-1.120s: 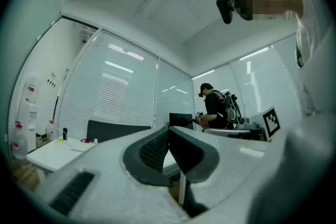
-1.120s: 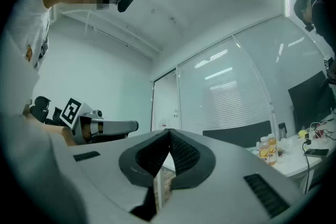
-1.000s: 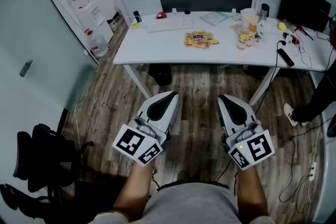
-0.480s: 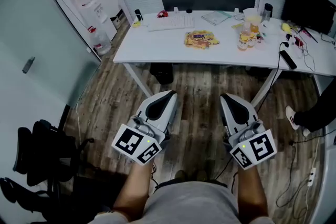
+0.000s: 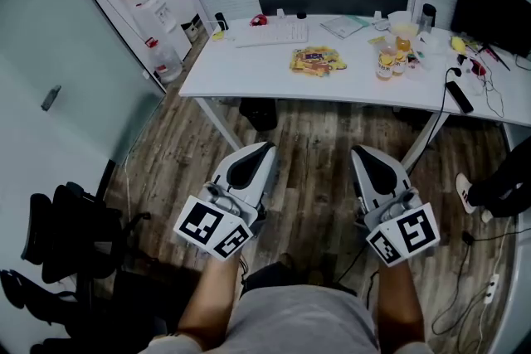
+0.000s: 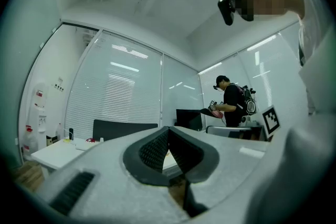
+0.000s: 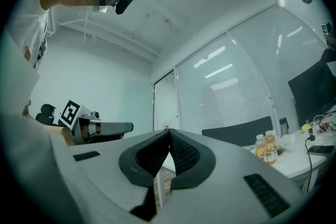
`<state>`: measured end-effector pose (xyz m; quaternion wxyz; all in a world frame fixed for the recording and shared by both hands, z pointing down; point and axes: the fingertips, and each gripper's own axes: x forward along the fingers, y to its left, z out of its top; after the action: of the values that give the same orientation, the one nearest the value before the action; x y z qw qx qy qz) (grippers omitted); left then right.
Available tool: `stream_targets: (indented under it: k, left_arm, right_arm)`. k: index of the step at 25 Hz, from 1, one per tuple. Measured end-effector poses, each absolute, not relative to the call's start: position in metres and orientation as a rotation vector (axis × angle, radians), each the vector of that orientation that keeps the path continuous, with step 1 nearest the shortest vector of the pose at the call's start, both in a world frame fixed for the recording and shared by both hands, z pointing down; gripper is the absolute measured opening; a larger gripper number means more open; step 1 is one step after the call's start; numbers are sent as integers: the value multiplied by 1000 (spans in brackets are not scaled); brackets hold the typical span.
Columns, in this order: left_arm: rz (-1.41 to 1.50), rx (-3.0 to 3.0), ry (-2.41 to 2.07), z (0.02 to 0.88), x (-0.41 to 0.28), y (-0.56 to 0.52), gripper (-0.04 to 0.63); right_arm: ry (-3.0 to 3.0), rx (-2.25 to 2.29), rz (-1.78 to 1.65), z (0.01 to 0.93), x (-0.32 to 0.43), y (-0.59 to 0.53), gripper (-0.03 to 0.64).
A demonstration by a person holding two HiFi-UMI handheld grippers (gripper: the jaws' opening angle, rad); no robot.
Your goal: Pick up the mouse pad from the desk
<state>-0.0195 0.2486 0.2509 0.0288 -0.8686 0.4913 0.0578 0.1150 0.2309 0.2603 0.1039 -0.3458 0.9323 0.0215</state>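
The left claw (image 5: 264,150) and right claw (image 5: 362,152) were each pressed together, empty, held side by side short of the desk (image 5: 249,77), likely because it lay well ahead, out of reach. The mouse pad was hard to make out: perhaps the flat pale sheet (image 5: 340,27) at the desk's far edge.

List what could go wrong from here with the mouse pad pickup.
1. Left gripper and right gripper are both shut; they must open before a flat pad can be gripped.
2. I can't pick out the mouse pad; the flat item at the far edge of the desk may be it, so reaching could knock the bottles.
3. Floor cables could snag a foot.
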Motion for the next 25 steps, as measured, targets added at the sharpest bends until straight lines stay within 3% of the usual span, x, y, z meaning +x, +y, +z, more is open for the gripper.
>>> stream_targets:
  k: [14, 25]
  left_arm:
    - [188, -2697, 1499, 258, -12, 212, 15]
    - [211, -2702, 1480, 260, -46, 158, 15]
  right_arm:
    - [2760, -1052, 68, 269, 126, 201, 12]
    - [2789, -1077, 116, 268, 90, 150, 12]
